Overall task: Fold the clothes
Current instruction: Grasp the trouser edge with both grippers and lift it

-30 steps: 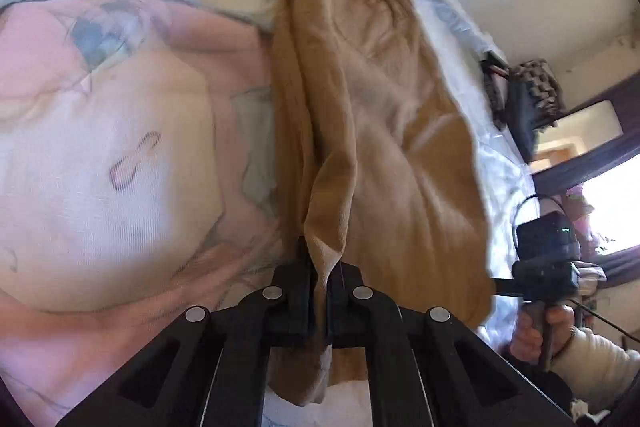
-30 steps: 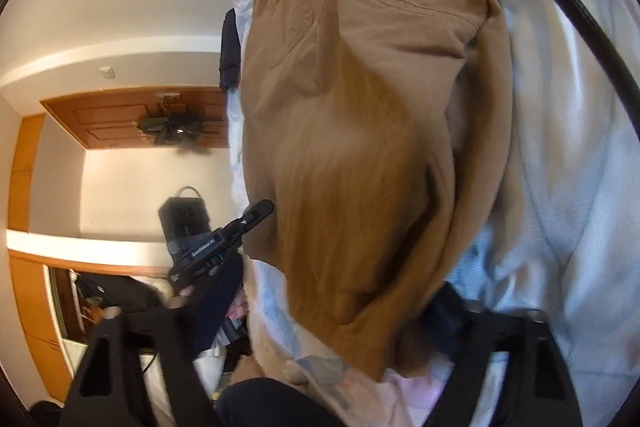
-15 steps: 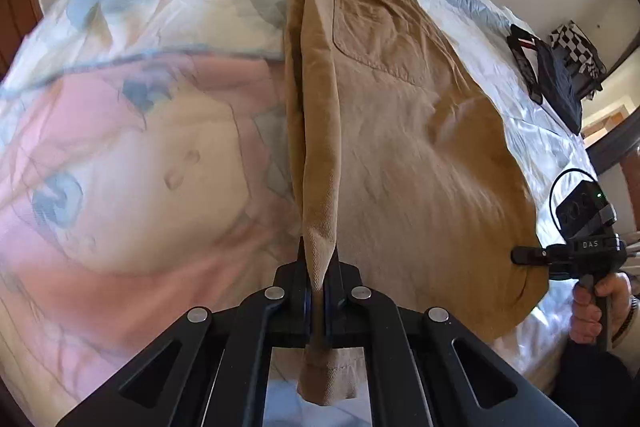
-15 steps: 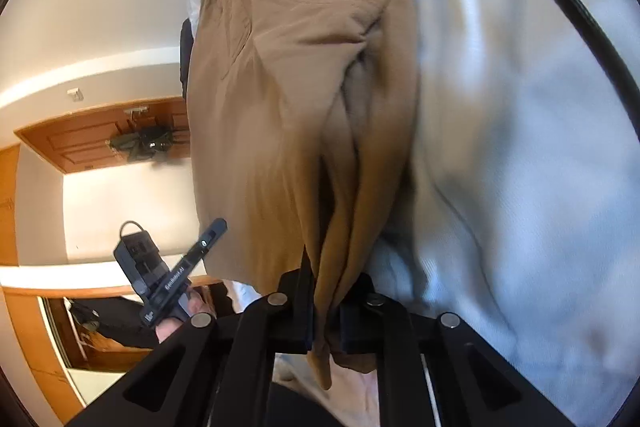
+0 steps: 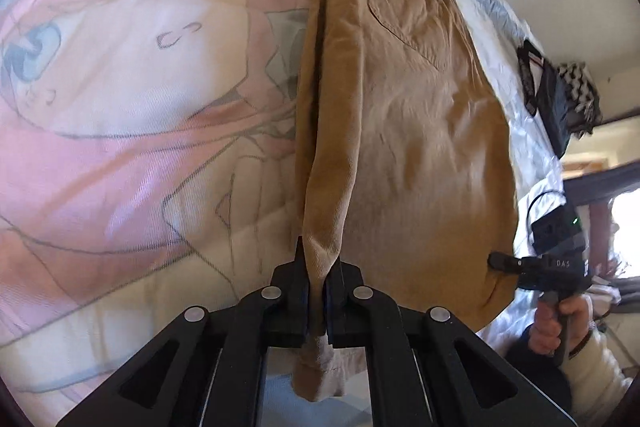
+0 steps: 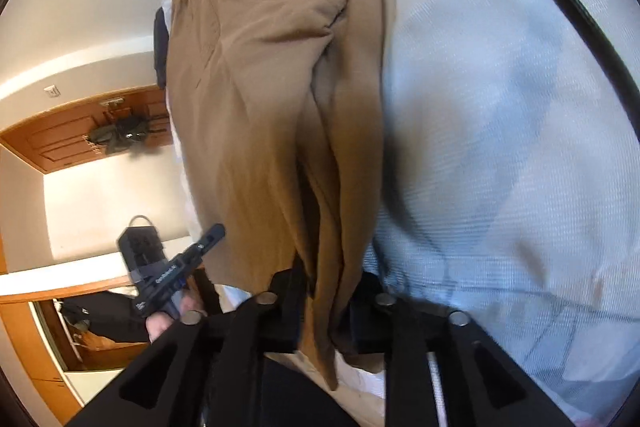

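Note:
Tan corduroy trousers (image 5: 404, 131) are stretched over a bed, with a back pocket showing. My left gripper (image 5: 318, 291) is shut on one bunched hem edge of them. My right gripper (image 6: 328, 291) is shut on the other bunched edge of the trousers (image 6: 260, 99). Each gripper shows in the other's view, the right gripper at the trousers' right edge (image 5: 516, 263) and the left gripper at lower left (image 6: 188, 259). The cloth hangs taut between both grippers and the bed.
A bedspread (image 5: 120, 115) printed with a pink and cream anime face covers the bed. A black bag with checked cloth (image 5: 560, 99) lies at its far right. White-blue sheet (image 6: 500, 147) lies to the right. A wooden door (image 6: 80, 131) and a dark garment (image 6: 160, 43) are at left.
Both grippers have pulled the trousers closer and lower toward the bed. The right gripper went from beside the cloth to shut on its edge. The cloth is now tauter.

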`<state>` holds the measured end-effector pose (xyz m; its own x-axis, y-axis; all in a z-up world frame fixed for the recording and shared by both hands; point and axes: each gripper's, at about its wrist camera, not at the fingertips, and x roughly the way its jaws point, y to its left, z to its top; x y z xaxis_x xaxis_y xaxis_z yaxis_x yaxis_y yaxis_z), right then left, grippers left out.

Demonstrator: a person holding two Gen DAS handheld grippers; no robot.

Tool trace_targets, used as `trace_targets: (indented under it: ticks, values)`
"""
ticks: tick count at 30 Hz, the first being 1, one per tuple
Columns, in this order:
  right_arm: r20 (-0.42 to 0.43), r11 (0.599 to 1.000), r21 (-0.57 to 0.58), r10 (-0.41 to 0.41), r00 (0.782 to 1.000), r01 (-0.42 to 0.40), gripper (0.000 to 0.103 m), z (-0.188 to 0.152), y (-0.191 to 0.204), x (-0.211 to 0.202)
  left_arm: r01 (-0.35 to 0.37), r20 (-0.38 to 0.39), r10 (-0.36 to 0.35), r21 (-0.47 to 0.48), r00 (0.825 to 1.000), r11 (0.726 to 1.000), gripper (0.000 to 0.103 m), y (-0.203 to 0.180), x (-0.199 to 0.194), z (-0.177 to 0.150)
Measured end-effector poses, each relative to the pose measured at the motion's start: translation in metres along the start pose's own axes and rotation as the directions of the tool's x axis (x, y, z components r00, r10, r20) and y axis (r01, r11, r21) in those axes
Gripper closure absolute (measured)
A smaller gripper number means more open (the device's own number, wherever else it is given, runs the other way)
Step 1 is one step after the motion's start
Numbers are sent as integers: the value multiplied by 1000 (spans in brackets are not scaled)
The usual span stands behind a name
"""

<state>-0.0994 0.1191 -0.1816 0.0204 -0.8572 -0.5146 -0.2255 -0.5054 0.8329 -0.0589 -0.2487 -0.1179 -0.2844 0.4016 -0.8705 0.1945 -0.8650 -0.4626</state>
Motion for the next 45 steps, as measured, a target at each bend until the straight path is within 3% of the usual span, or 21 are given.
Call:
trace_targets:
  ticks: [2, 4, 6, 8, 10, 12, 13, 14, 15, 16, 21, 26, 32, 36, 41, 45]
  values:
    - [-3, 1000, 12, 18, 1000, -18, 62, 0, -1, 1, 36, -7, -37, -34, 999, 999, 91, 9, 1, 1]
    - [-3, 1000, -10, 11, 1000, -11, 56, -2, 2, 0, 65, -18, -66, -31, 998, 997, 80, 12, 1, -4]
    - [-14, 1000, -22, 22, 1000, -22, 45, -4, 3, 1, 123, -16, -123, -2, 992, 992, 47, 10, -3, -11]
    - [-11, 999, -33, 39, 999, -39, 30, -5, 5, 2, 173, -12, -173, 20, 985, 985, 29, 7, -6, -16]
    - [-9, 998, -58, 31, 999, -32, 26, -5, 8, 3, 173, -5, -173, 11, 985, 985, 25, 7, -4, -16]
    - [-2, 995, -97, -24, 1000, 24, 45, -7, 8, 2, 152, -8, -152, 5, 988, 988, 28, 6, 2, -16]
    - [-7, 993, -99, -64, 998, 63, 80, -6, 5, 3, 119, -10, -119, 0, 993, 993, 36, 6, 2, -15]
    - [-12, 994, -81, -79, 997, 78, 93, -7, -3, -2, 64, -17, -64, -10, 998, 998, 95, 6, 3, -13]
    - [-15, 998, -36, -52, 999, 51, 94, -5, -12, -5, 43, -27, -44, -29, 999, 999, 100, 8, 4, -11]
    - [-22, 1000, -1, -24, 999, 24, 94, -4, -15, -6, 66, -31, -68, -51, 997, 996, 100, 10, 2, -11]
    - [-3, 998, -64, -3, 1000, 3, 95, -15, 10, -22, 127, -32, -129, -59, 991, 990, 100, -2, -28, -18]
    - [-17, 997, -33, -66, 998, 65, 95, -44, 12, -36, 94, -81, -97, -36, 992, 995, 100, -27, -52, -47]
    - [-37, 998, -3, -63, 997, 63, 95, -75, 17, -51, 111, -125, -126, -119, 984, 987, 100, -23, -68, -82]
    - [-54, 997, -11, -76, 996, 75, 95, -76, 35, -43, 117, -128, -137, -151, 982, 982, 100, -19, -67, -93]
    - [-79, 999, -41, -36, 996, 33, 95, -64, 66, -55, 130, -118, -147, -147, 982, 981, 100, -36, -82, -72]
    - [-45, 997, -66, -32, 998, 29, 94, -21, 103, -76, 140, -95, -154, -139, 984, 980, 100, -57, -106, -24]
